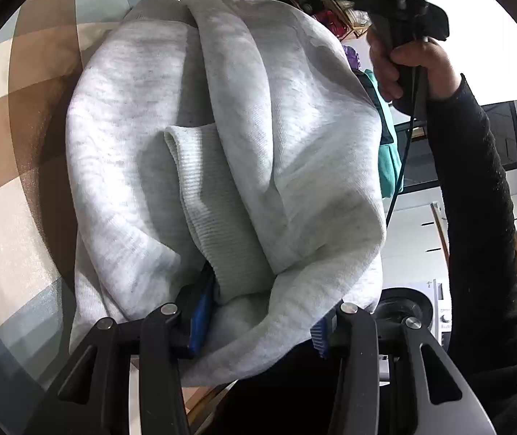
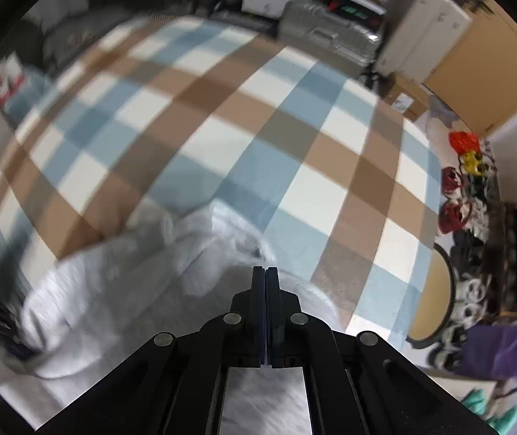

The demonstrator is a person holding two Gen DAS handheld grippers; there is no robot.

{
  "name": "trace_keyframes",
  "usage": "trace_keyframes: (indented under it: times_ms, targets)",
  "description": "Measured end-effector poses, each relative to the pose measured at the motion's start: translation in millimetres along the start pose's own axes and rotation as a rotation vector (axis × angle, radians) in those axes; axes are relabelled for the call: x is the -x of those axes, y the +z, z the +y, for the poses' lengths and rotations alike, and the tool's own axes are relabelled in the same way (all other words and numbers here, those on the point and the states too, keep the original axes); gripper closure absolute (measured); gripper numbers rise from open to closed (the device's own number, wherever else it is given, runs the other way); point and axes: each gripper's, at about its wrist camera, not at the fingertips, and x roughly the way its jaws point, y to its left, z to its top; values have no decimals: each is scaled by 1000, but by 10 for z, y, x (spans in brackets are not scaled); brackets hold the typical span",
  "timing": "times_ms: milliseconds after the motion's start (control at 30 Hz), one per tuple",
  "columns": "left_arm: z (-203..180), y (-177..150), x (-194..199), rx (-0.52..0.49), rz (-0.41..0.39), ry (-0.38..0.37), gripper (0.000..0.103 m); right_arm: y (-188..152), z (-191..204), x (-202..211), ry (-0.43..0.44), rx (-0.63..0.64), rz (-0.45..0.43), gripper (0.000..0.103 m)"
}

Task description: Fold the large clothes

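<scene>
Checked bedcover carries the grey sweatshirt, bunched near its edge. Left claw pinches a thick fold of the sweatshirt. Right claw is pressed together, empty, above the cloth.

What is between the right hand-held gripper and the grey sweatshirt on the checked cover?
Nothing visible. The right hand-held gripper is shut with nothing between its pads, and it hangs directly over the grey sweatshirt. Only open space lies between them. The left hand-held gripper already has a bunched edge of the garment between its pads.
</scene>
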Motion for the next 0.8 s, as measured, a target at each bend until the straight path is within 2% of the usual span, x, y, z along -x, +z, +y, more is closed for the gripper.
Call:
trace_keyframes:
  times_ms: [67, 133, 167, 200, 233, 267, 333, 400, 433, 467, 567, 600, 633, 667, 700, 733, 800]
  targets:
    - [1, 2, 23, 13, -6, 0, 65, -18, -89, 145, -21, -21, -65, 103]
    - [-77, 33, 5, 15, -9, 7, 64, -9, -137, 208, 51, -41, -73, 97]
    - [-92, 33, -1, 8, -8, 15, 64, 21, -109, 211, 142, -39, -59, 85]
    - [-109, 36, -5, 5, -10, 27, 64, 24, -58, 213, 204, -27, -26, 49]
    - [-93, 32, -32, 6, -12, 31, 64, 56, 30, 176, 227, -6, 30, 28]
    - [-81, 37, -63, 8, -11, 36, 64, 72, 132, 134, 205, 6, 80, 8]
    - [-88, 43, -79, 6, -6, 44, 64, 116, 256, 48, 183, -24, 142, 14]
    - [-67, 51, -101, 10, -4, 40, 64, 234, 398, -19, 241, -82, 199, 15]
    - [-61, 52, -107, 11, -4, 39, 64, 292, 461, -39, 238, -92, 198, 15]
    - [-51, 51, -114, 14, -4, 37, 63, 351, 536, -99, 198, -89, 226, 15]
    - [-40, 47, -139, 18, -1, 40, 62, 386, 730, -415, 27, -54, 365, 39]
    - [-35, 47, -146, 17, -2, 44, 62, 357, 753, -471, 0, -45, 388, 44]
    - [-28, 48, -154, 18, -1, 46, 62, 345, 791, -512, -34, -34, 393, 56]
    - [-30, 54, -152, 17, 2, 45, 62, 345, 840, -510, -91, -9, 372, 90]
    - [-31, 55, -153, 15, 3, 45, 62, 357, 861, -490, -144, 13, 353, 95]
    - [-29, 55, -151, 15, 4, 47, 62, 389, 829, -435, -151, -4, 320, 96]
    - [-10, 50, -145, 26, 1, 47, 62, 431, 651, -278, -95, -113, 243, 98]
